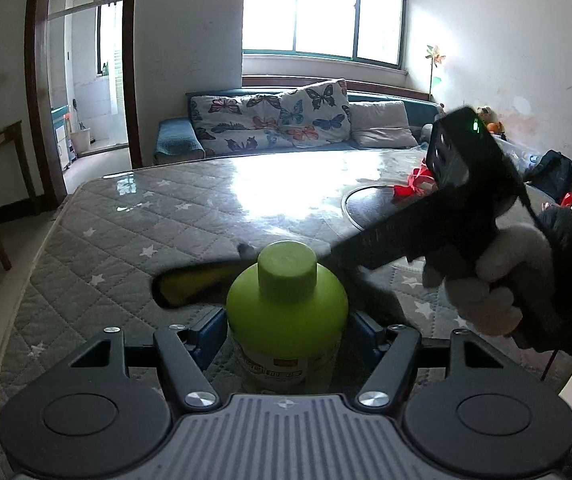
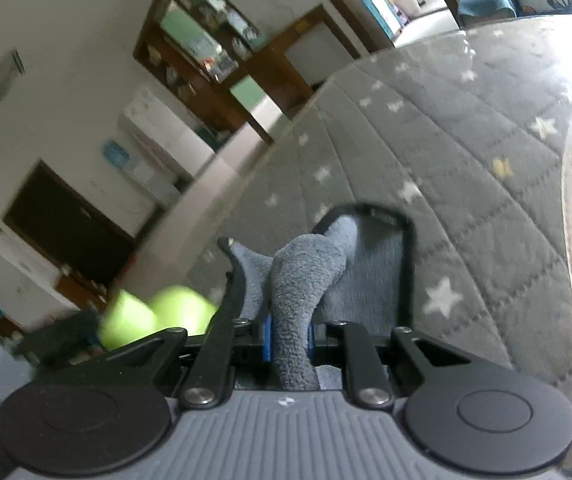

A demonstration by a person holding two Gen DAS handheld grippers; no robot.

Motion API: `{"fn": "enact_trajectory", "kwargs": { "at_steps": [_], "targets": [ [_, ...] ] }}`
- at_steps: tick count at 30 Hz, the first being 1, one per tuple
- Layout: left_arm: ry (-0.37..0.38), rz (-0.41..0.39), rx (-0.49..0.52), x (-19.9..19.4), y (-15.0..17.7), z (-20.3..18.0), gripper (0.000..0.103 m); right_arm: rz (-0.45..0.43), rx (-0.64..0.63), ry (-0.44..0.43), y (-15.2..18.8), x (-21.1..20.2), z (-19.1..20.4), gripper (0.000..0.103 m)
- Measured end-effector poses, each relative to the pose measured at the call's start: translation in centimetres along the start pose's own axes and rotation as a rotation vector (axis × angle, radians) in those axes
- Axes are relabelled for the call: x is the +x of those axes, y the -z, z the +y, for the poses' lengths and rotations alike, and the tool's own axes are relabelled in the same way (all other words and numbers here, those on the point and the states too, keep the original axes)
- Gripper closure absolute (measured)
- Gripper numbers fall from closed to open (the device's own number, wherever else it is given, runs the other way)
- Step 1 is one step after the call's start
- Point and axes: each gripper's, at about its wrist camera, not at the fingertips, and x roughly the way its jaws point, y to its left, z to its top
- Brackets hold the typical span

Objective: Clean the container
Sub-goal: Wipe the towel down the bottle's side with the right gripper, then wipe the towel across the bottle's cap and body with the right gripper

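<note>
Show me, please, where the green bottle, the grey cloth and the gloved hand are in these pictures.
green bottle (image 1: 286,312): left wrist view, on its rounded shoulder below the cap.
grey cloth (image 2: 300,292): right wrist view, on the fold pinched between the fingers.
gloved hand (image 1: 486,280): left wrist view, on the knuckles around the handle.

A capped lime-green bottle (image 1: 286,320) stands upright, a grey fleecy cloth (image 2: 298,304) just beside it.

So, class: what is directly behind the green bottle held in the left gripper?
Behind the green bottle, the right gripper reaches across with a grey cloth clamped in it. Beyond lies the quilted table cover. The bottle's cap hides whether the cloth touches the bottle.
</note>
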Motion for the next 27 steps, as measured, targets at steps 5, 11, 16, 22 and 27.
{"fn": "enact_trajectory", "kwargs": {
  "at_steps": [5, 11, 16, 22, 27],
  "targets": [
    [-0.01, 0.008, 0.014, -0.4, 0.3, 0.1, 0.034, 0.043, -0.028, 0.05, 1.8, 0.3, -0.3, 0.088],
    [-0.024, 0.017, -0.006, -0.9, 0.6, 0.3, 0.032, 0.057, -0.078, 0.077, 3.3, -0.7, 0.7, 0.088],
    [-0.022, 0.02, -0.026, -0.6, 0.6, 0.1, 0.033, 0.03, -0.065, 0.054, 3.7, -2.7, 1.4, 0.088],
    [-0.031, 0.027, -0.017, 0.1, 0.7, 0.1, 0.035, -0.09, -0.09, -0.026, 0.9, -5.6, 3.7, 0.088],
    [-0.024, 0.023, -0.017, 0.0, 0.9, 0.4, 0.035, -0.082, -0.116, -0.043, -0.8, -4.3, 4.6, 0.088]
  ]
}}
